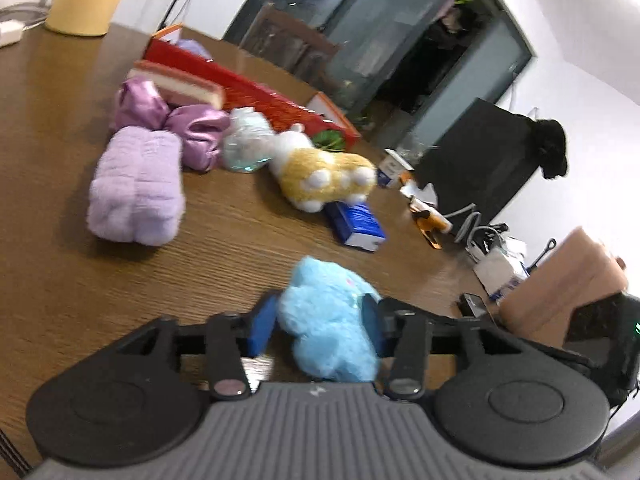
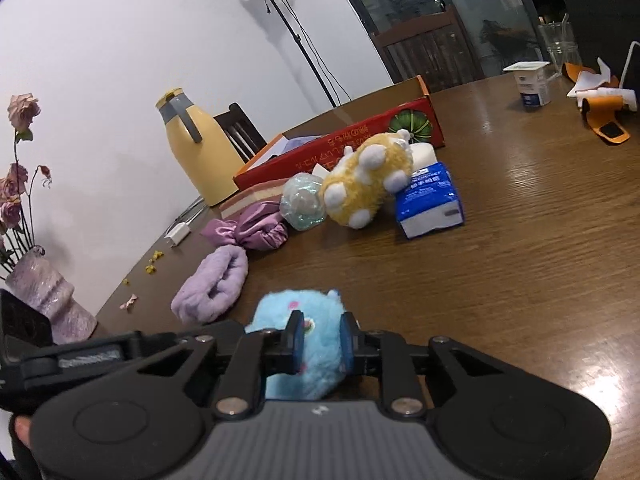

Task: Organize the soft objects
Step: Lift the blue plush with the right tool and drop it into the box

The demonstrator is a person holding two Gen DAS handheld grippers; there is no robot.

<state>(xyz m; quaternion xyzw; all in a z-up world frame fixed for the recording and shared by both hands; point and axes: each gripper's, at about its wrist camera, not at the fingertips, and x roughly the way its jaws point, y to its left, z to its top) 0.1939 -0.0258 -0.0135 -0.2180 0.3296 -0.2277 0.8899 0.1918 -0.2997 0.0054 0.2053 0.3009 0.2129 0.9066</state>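
A fluffy light blue plush toy point(image 1: 324, 320) sits between both grippers above the brown table point(image 1: 224, 248). My left gripper point(image 1: 318, 328) is shut on it, and my right gripper point(image 2: 322, 342) is shut on the same toy point(image 2: 298, 308). Further back lie a lilac fluffy roll point(image 1: 136, 188) point(image 2: 214, 288), a shiny purple satin bow point(image 1: 176, 124) point(image 2: 248, 230), a pink layered sponge point(image 1: 180, 86), a clear teal-tinted ball point(image 1: 244, 146) point(image 2: 302, 202) and a yellow-and-white plush point(image 1: 320, 172) point(image 2: 368, 178).
An open red cardboard box point(image 1: 256, 90) point(image 2: 360, 142) lies behind the soft things. A blue tissue pack point(image 1: 358, 226) point(image 2: 430, 202), a yellow jug point(image 2: 198, 146), a vase of flowers point(image 2: 48, 300), a yogurt cup point(image 2: 530, 84) and an orange strap point(image 2: 600, 116) stand around the table.
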